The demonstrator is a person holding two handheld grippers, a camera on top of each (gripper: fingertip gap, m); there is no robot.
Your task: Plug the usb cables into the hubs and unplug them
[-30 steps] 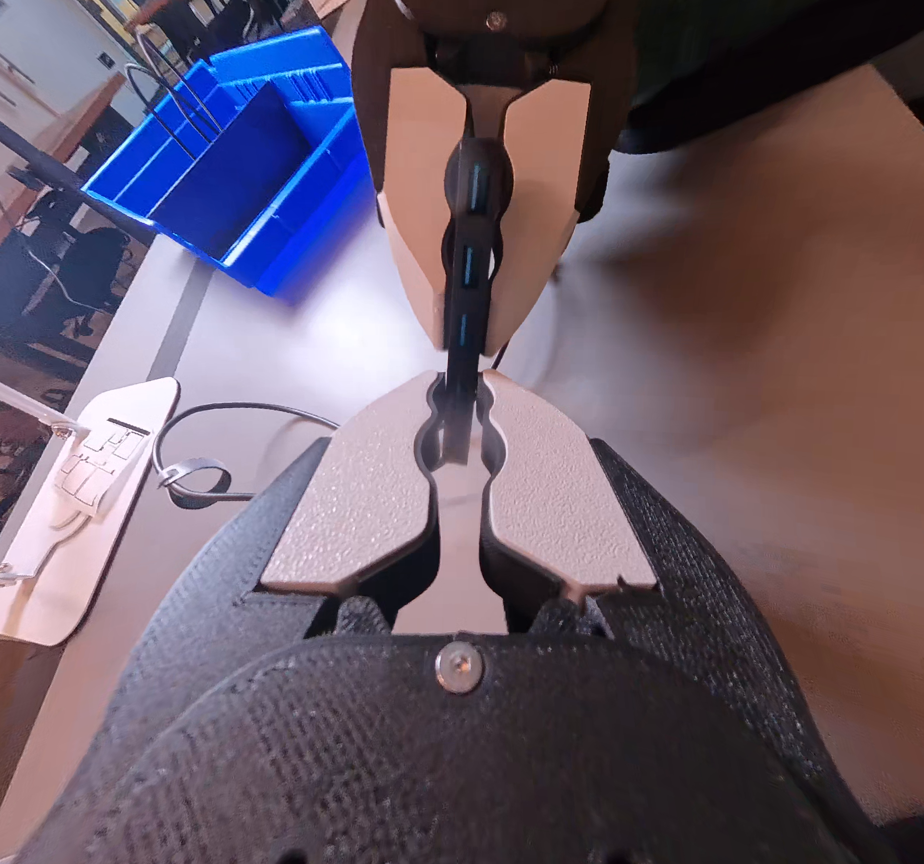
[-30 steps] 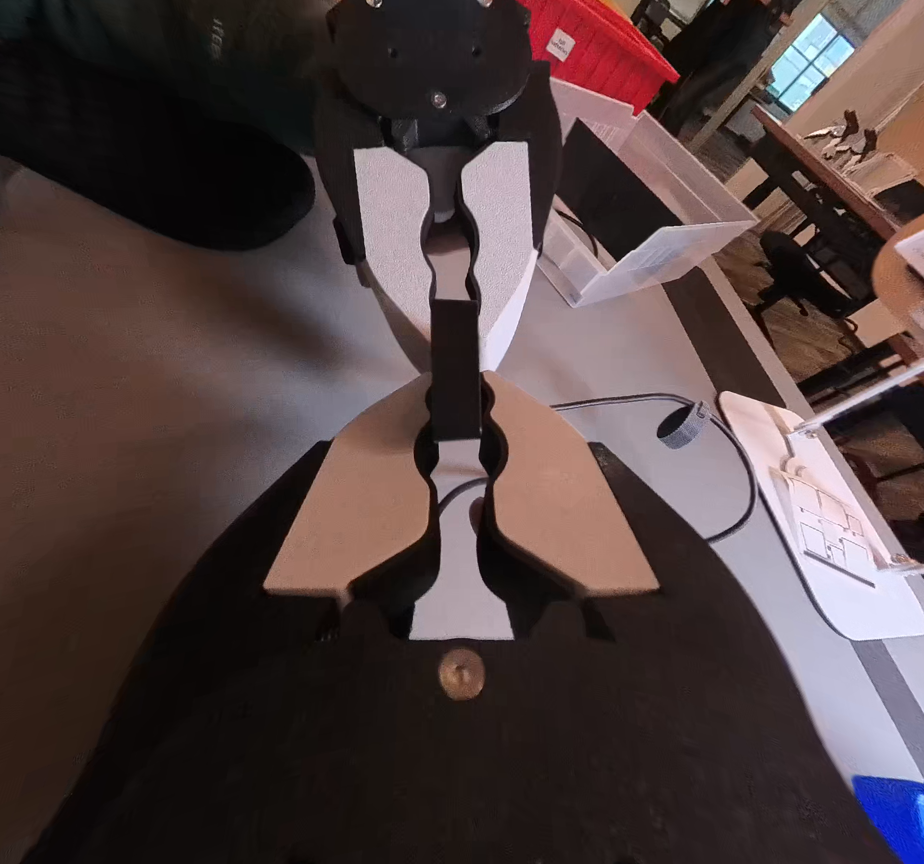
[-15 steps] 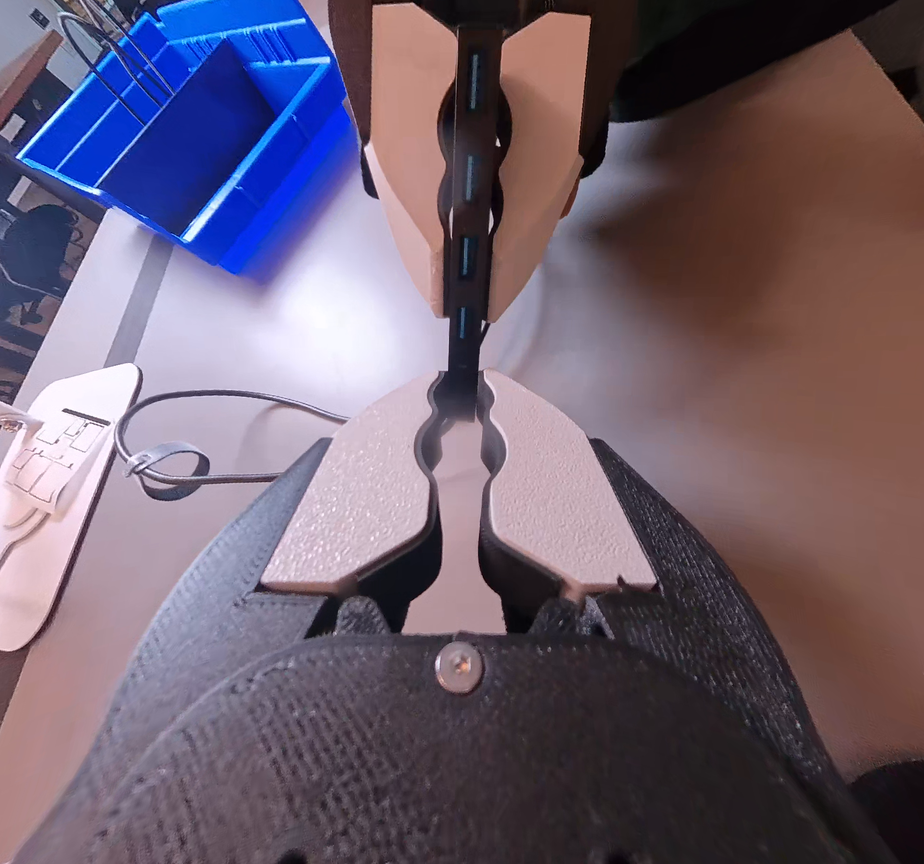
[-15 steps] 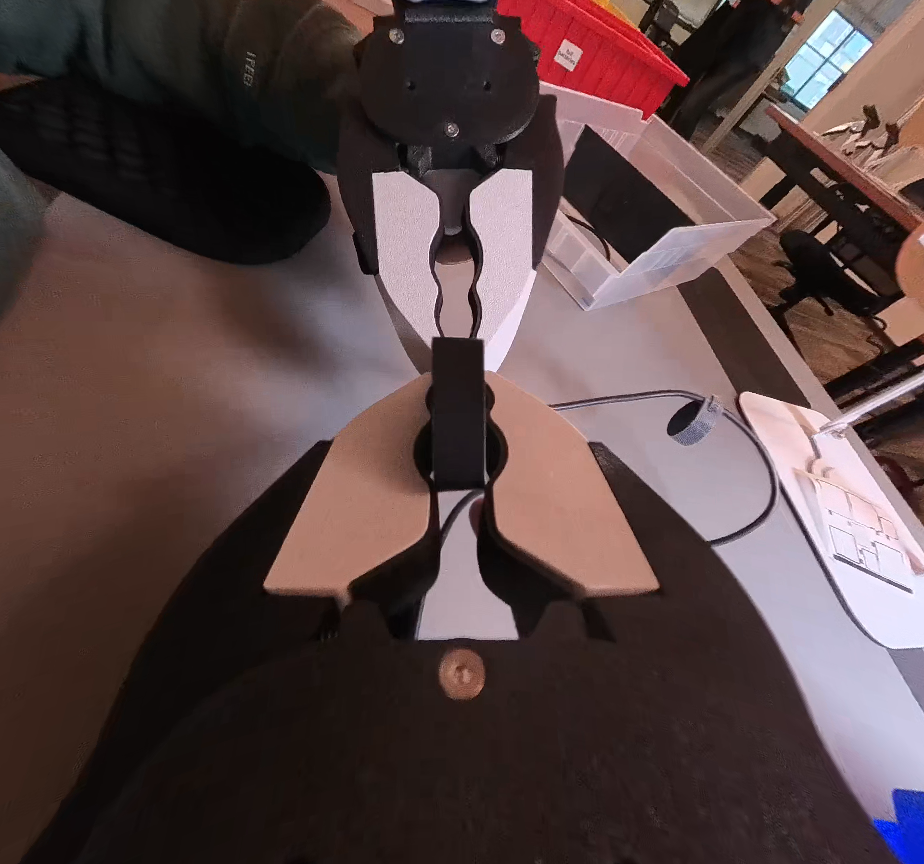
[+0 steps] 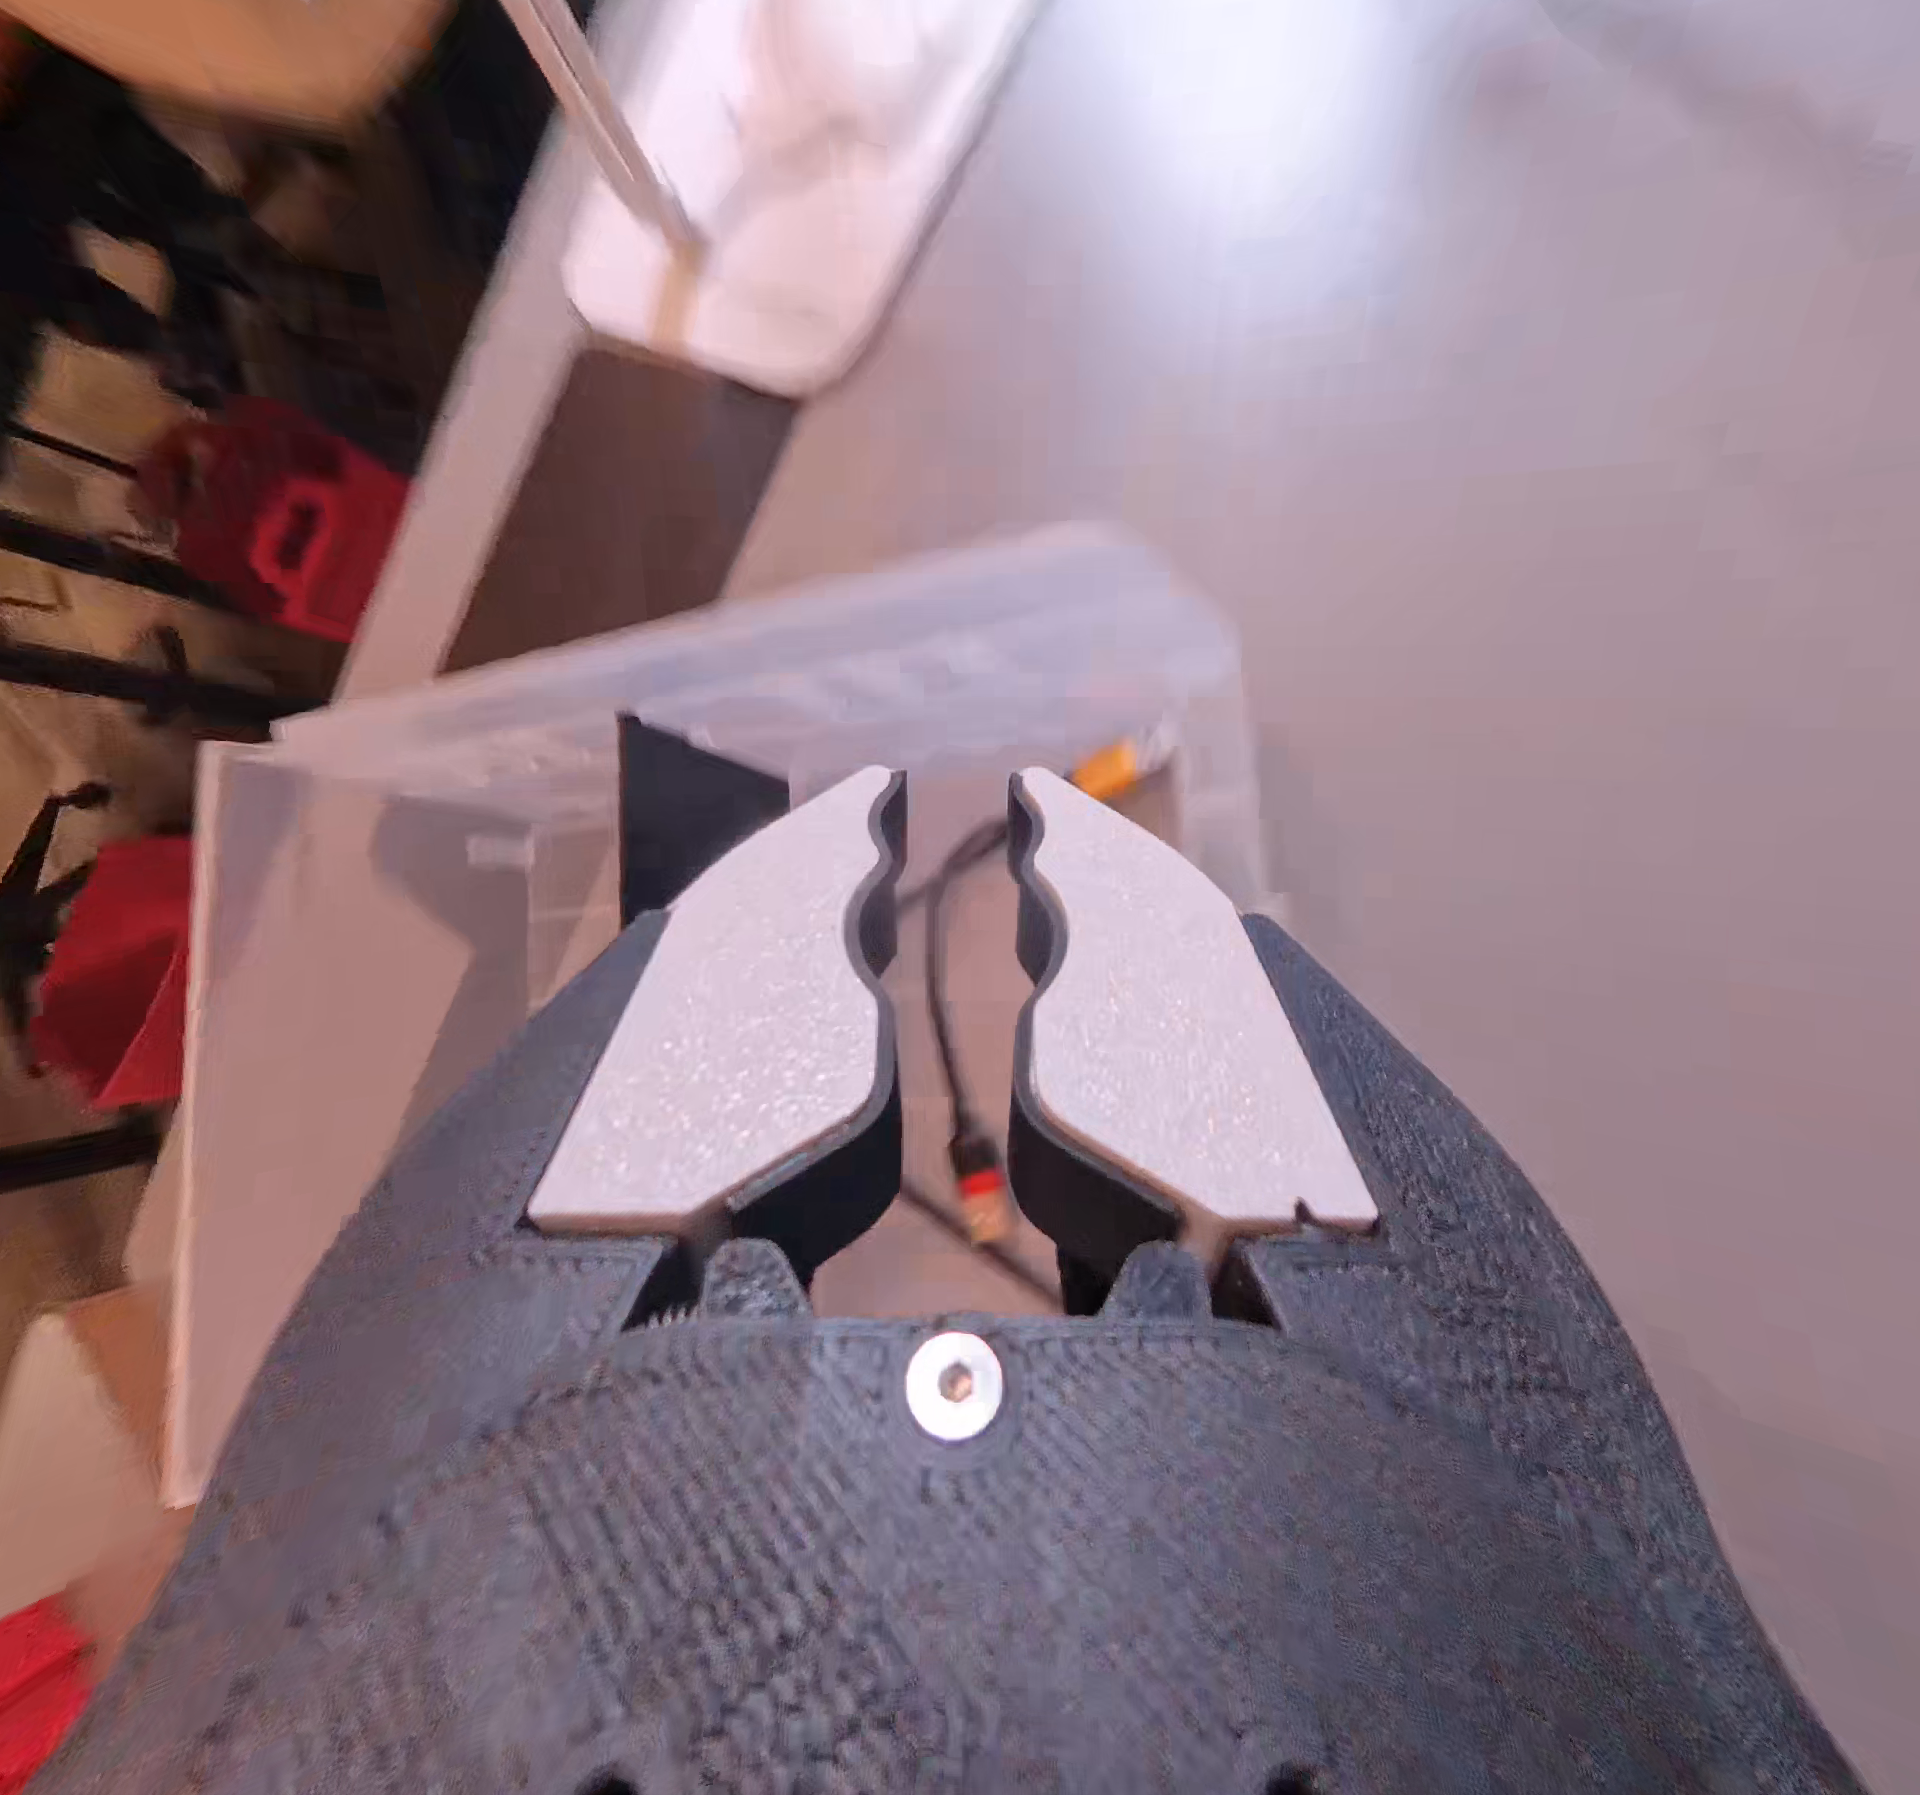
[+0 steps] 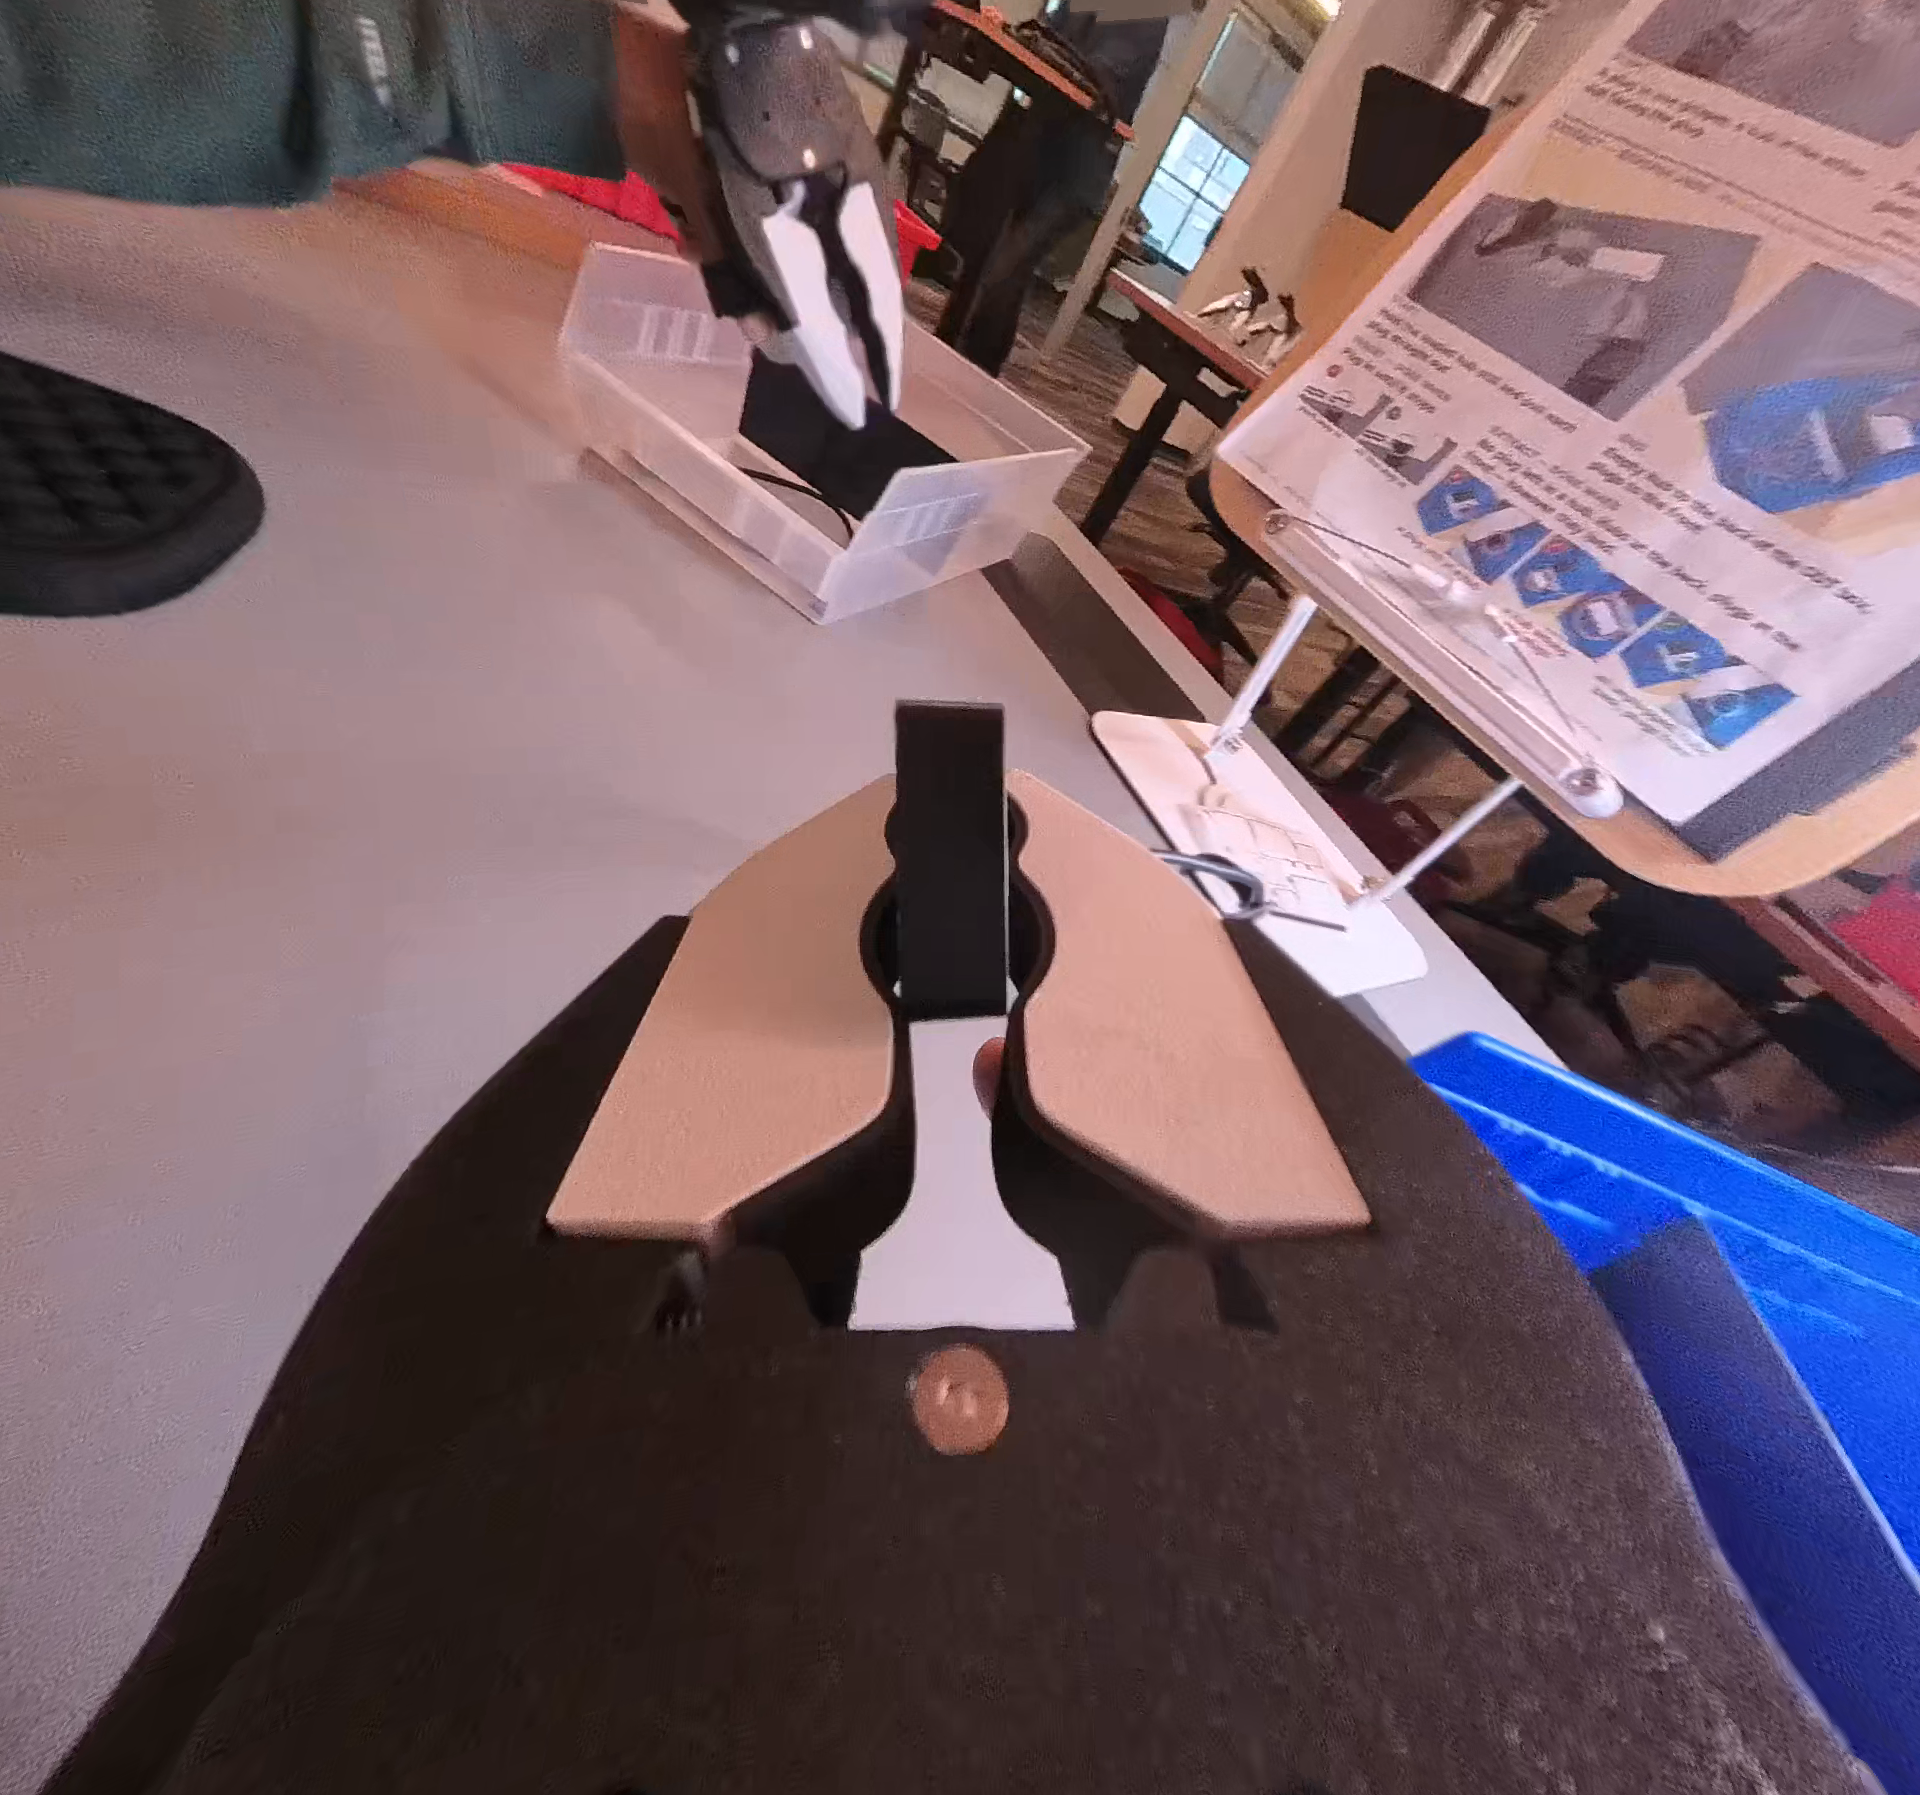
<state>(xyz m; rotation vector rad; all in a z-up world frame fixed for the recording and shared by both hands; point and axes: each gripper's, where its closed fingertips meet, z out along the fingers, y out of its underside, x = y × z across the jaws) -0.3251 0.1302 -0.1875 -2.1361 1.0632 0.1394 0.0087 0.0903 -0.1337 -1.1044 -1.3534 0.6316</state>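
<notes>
USB cable (image 5: 951, 1049), black with a red-banded plug, lies in the lower middle of the left wrist view, inside a clear plastic bin (image 5: 343, 966) that fills the centre and left of the frame. The left claw (image 5: 956, 800) hangs above it with its grey fingers (image 5: 748, 1028) apart and empty, the plug showing in the gap between them. This view is smeared by motion, so finer detail is lost. A grey table (image 5: 1558, 602) spreads across the right side.

In the right wrist view, the right claw (image 6: 951, 789) is clamped on a slim black USB hub (image 6: 951, 862), which stands upright at the centre of the frame with its top poking above the tan fingers (image 6: 748, 1018). In the upper middle, the left claw shows again, pointing down into the same clear bin. A blue bin (image 6: 1714, 1278) sits at the lower right, and an instruction sheet on a stand (image 6: 1662, 343) at the upper right.

The step in hand looks like fetching a cable. It would go best by closing on the plug's body just behind the metal tip, square to it, while the hub is held steady.
</notes>
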